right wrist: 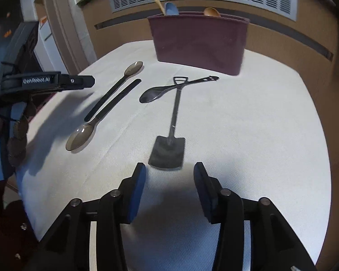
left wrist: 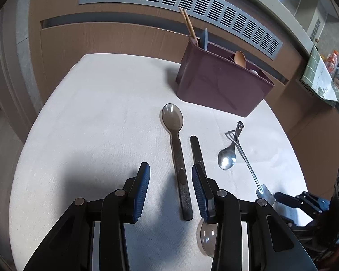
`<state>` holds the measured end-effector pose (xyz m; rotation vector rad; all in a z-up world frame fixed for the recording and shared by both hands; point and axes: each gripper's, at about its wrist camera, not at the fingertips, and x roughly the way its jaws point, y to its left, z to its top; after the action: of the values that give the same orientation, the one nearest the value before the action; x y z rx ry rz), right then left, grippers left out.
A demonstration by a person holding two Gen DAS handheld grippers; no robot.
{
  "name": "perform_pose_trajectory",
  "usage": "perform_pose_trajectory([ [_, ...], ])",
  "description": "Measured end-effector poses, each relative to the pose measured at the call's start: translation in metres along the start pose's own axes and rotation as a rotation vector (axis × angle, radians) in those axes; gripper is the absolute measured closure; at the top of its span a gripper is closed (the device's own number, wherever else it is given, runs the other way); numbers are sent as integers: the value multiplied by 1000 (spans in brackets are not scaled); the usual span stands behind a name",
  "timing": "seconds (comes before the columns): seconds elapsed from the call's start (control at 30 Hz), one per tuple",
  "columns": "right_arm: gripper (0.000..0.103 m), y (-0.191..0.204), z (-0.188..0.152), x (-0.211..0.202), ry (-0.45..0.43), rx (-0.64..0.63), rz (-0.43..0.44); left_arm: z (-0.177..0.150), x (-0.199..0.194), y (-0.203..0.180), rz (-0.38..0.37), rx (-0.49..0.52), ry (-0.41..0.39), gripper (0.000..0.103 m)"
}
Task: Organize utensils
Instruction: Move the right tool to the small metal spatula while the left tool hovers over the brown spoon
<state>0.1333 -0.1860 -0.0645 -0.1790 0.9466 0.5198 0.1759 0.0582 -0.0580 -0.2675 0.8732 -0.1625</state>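
Note:
A maroon utensil holder (left wrist: 221, 83) (right wrist: 200, 41) stands at the back of the white table, holding chopsticks (left wrist: 187, 23), a blue utensil (right wrist: 171, 8) and a wooden spoon (left wrist: 240, 59). Two translucent grey spoons lie side by side, head to tail: one (left wrist: 177, 153) (right wrist: 118, 83) with its bowl far, the other (left wrist: 197, 151) (right wrist: 95, 122) with its bowl near. A steel spoon (left wrist: 227, 157) (right wrist: 169, 90) lies crossed by a shovel-shaped spoon (left wrist: 248, 164) (right wrist: 171, 131). My left gripper (left wrist: 170, 174) is open above the first grey spoon's handle. My right gripper (right wrist: 169, 174) is open just before the shovel blade.
The table is covered with a white cloth (left wrist: 97, 122) (right wrist: 248, 124). A wooden wall panel with a grey vent grille (left wrist: 180, 6) runs behind it. The left gripper's body (right wrist: 47, 82) shows at the left of the right wrist view. A cluttered counter (left wrist: 327, 72) is at the far right.

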Motion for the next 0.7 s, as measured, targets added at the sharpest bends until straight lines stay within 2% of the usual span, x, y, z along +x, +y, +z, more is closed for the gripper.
perform_pose_trajectory([
  [0.1, 58, 11, 6, 8, 5, -39, -53, 0, 0, 3, 2, -12, 0, 63],
  [0.2, 58, 13, 9, 11, 5, -30, -65, -1, 1, 5, 4, -20, 3, 63],
  [0.23, 59, 13, 9, 11, 3, -30, -66, -1, 1, 6, 0, -21, 3, 63],
  [0.33, 73, 12, 8, 9, -10, -38, -75, -2, 2, 6, -7, -20, 7, 63],
  [0.37, 73, 11, 9, 8, -17, -47, -82, -2, 2, 6, -9, -19, 7, 63],
  [0.53, 74, -2, 21, -28, -191, -61, -134, -1, 7, 4, -13, -19, 11, 63],
  [0.7, 76, -27, 50, -67, -359, 0, -178, 11, 14, -1, -7, -8, 0, 63],
])
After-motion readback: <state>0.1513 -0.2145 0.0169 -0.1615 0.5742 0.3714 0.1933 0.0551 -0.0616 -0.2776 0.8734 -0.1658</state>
